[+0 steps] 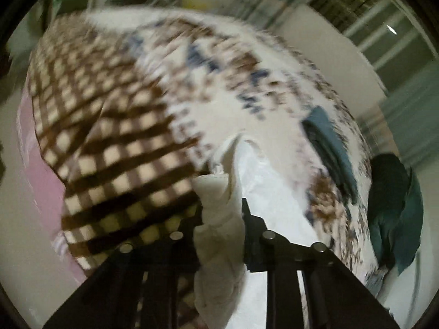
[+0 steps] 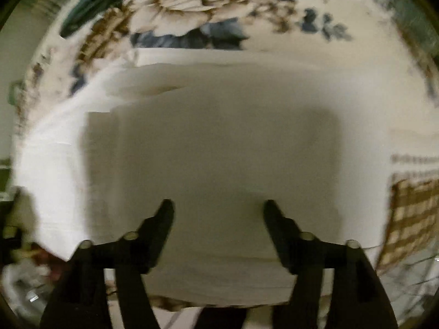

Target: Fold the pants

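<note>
White cloth pants (image 2: pixel 214 148) are spread flat on the floral-and-check bedsheet (image 2: pixel 192 13), with one bunched edge lifted off it. That edge (image 1: pixel 219 219) is pinched between the pressed-together fingers of the left gripper (image 1: pixel 221 213), presumably so a layer can be carried over for a fold (judgement only; motion blur is heavy). The right gripper (image 2: pixel 219 208) is held over the flat part of the pants, fingers spread wide with nothing between them, probably placed to pin or take the cloth next.

Left wrist view only: the pinch itself, the brown-checked part of the sheet (image 1: pixel 109 126) left of the pants, a dark teal garment (image 1: pixel 329 148) lying on the sheet right of them, and another teal heap (image 1: pixel 395 208) further right. Right wrist view only: the squared-off flat panel of the pants and the gripper's shadow on it.
</note>
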Available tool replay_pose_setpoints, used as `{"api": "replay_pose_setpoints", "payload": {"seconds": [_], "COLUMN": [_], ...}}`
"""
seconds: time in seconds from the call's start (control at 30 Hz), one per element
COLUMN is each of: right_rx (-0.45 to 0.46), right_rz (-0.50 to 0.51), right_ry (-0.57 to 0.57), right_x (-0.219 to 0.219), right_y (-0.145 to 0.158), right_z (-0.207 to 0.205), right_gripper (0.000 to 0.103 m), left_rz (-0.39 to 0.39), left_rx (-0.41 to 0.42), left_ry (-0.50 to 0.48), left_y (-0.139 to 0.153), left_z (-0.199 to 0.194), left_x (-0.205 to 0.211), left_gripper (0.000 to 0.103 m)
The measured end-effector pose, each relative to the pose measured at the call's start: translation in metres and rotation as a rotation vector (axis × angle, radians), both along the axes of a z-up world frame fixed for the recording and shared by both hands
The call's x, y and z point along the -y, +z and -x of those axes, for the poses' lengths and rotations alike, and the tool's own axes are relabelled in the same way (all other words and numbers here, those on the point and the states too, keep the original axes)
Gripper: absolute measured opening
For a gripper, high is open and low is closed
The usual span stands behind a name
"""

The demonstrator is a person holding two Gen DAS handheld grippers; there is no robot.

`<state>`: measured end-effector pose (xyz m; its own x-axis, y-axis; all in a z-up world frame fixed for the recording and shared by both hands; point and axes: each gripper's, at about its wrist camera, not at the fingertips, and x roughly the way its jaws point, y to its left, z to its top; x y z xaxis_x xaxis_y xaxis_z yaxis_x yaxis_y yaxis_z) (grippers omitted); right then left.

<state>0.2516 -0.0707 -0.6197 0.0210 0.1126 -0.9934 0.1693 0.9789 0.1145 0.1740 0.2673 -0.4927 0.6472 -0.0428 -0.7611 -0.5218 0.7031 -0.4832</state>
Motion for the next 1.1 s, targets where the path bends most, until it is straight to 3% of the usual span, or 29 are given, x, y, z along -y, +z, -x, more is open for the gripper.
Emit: {"api": "replay_pose_setpoints", "payload": {"seconds": [0.1, 0.2, 0.37, 0.53, 0.7, 0.83, 0.97, 1.1], "right_rx": [-0.01, 0.005, 0.042, 0.07, 0.075, 0.054, 0.027, 0.006], "right_rz": [0.054, 0.046, -0.038, -0.09, -0.087, -0.062, -0.029, -0.02], "right_ry": [0.005, 0.011, 0.024, -0.017, -0.101, -0.181, -0.245, -0.294], "right_x": [0.006, 0.018, 0.059, 0.14, 0.239, 0.308, 0.367, 0.408], "right_y": [0.003, 0.011, 0.034, 0.057, 0.063, 0.053, 0.038, 0.025], "right_z": [0.004, 0.01, 0.025, 0.043, 0.065, 0.082, 0.098, 0.115], "right_gripper": [0.089, 0.091, 0.096, 0.096, 0.096, 0.096, 0.096, 0.096], "left_rz": [-0.106, -0.201, -0.276, -0.295, -0.245, -0.23, -0.263, -0.303], "left_rx": [0.037, 0.073, 0.124, 0.128, 0.089, 0.007, -0.086, -0.177], "left_ry": [-0.08, -0.152, -0.233, -0.34, -0.467, -0.564, -0.652, -0.693], "left_y": [0.041, 0.08, 0.132, 0.153, 0.134, 0.086, 0.039, 0.005], "left_z": [-0.002, -0.003, 0.001, 0.007, 0.011, 0.012, 0.012, 0.01], "left_x": [0.034, 0.077, 0.161, 0.256, 0.356, 0.43, 0.486, 0.513], "left_gripper": [0.015, 0.015, 0.014, 0.014, 0.014, 0.014, 0.014, 0.016]}}
